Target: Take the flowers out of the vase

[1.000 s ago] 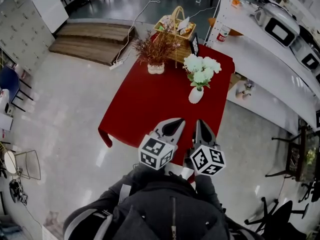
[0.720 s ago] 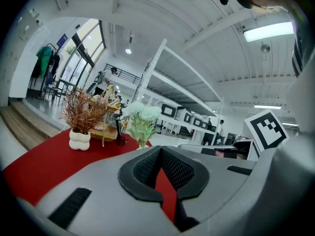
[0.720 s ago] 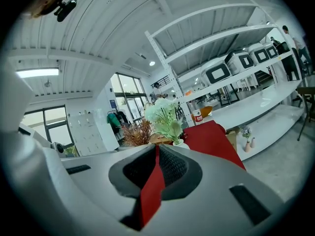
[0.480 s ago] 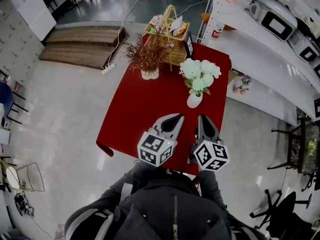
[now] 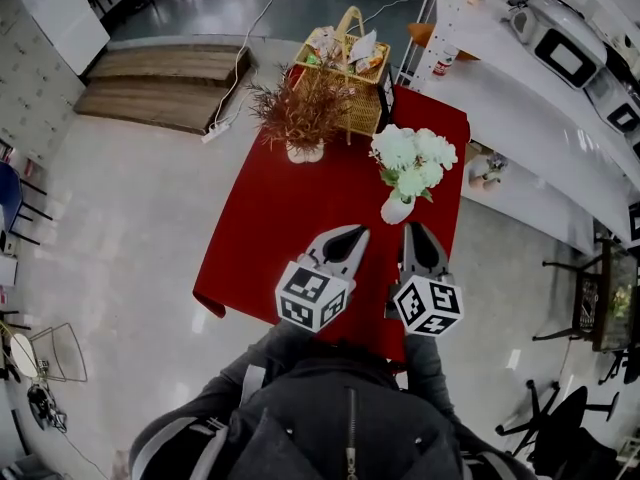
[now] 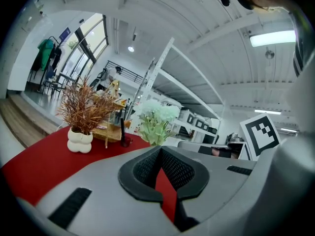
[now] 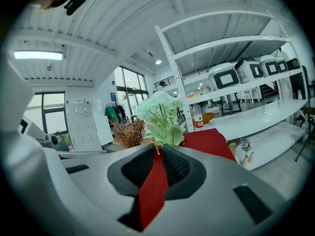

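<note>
White flowers (image 5: 410, 156) stand in a small white vase (image 5: 396, 209) on the right half of the red table (image 5: 290, 228). My right gripper (image 5: 420, 228) is shut and empty, its tip just short of the vase on the near side. To its left, over the table's near part, my left gripper (image 5: 357, 231) is also shut and holds nothing. In the left gripper view the flowers (image 6: 156, 118) rise beyond the closed left gripper (image 6: 160, 149), which hides the vase. The flowers (image 7: 162, 113) fill the centre of the right gripper view, just past the closed right gripper (image 7: 156, 147).
A dried brown plant (image 5: 300, 108) in a white pot (image 5: 305, 152) stands at the table's far left, a wicker basket (image 5: 345, 53) behind it. White shelving (image 5: 520, 88) with appliances runs along the right. A wooden step (image 5: 160, 78) lies far left.
Both grippers have moved forward over the table towards the vase, and the right tip now lies close under it. Both stay closed.
</note>
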Tool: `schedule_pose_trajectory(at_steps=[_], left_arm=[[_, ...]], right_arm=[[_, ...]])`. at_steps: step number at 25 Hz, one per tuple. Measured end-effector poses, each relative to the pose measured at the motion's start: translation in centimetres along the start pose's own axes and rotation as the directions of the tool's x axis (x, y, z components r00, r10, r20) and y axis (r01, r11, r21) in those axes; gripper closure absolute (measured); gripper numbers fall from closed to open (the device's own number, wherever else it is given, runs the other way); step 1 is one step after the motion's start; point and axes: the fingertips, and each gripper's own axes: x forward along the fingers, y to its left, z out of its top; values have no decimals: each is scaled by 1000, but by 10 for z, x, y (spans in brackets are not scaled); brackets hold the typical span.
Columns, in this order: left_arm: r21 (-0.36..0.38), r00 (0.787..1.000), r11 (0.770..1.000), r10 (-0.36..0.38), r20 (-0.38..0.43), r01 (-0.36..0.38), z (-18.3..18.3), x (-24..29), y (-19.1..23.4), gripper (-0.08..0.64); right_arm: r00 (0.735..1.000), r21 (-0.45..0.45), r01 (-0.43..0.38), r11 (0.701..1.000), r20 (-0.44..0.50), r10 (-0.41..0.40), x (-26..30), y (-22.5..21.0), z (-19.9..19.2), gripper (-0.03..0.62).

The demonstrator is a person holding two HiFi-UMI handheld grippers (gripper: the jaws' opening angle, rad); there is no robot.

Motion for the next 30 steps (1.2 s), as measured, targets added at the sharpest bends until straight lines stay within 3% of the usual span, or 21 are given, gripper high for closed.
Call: schedule_pose_trajectory(at_steps=[4, 8, 12, 19, 30], left_arm=[[-12, 1000, 1000, 9, -19, -10, -5, 3, 10, 552], [-37, 999, 999, 26, -29, -27, -10, 4, 19, 552], [-60, 998, 997, 40, -46, -43, -17, 6, 26, 552], [-66, 997, 996, 47, -67, -52, -24, 11, 29, 552], [-41, 992, 998, 51, -112, -55, -32, 23, 30, 552]], right_arm=[[1000, -12, 9, 1000, -7, -9, 14, -9, 0, 568], [998, -3, -27, 1000, -50, 27, 31, -11, -7, 437], [995, -4, -48, 999, -87, 48, 45, -11, -14, 365], [997, -33, -24, 999, -77, 22, 60, -27, -12, 356], [996, -73, -66, 995, -68, 61, 91, -29, -4, 356]])
